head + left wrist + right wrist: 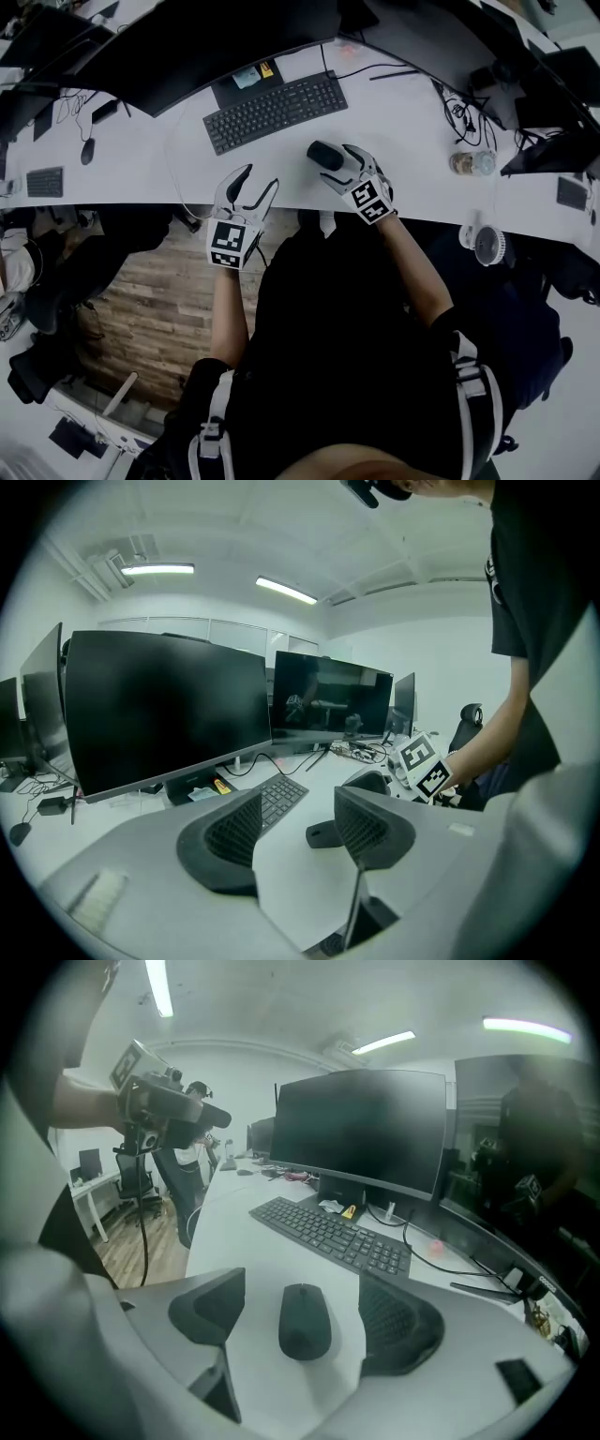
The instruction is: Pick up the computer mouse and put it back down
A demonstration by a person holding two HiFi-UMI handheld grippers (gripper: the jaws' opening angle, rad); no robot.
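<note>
one mouse [305,1324] between the right gripper's [301,1309] spread jaws

Right gripper [302,1305] has its jaws spread wide, and the black oval computer mouse [305,1324] sits flat on the white desk [234,1241] right between them, a gap showing on either side. Just beyond lies a flat black keyboard [328,1232], and behind that stands a big dark-screened monitor [361,1129].
</note>
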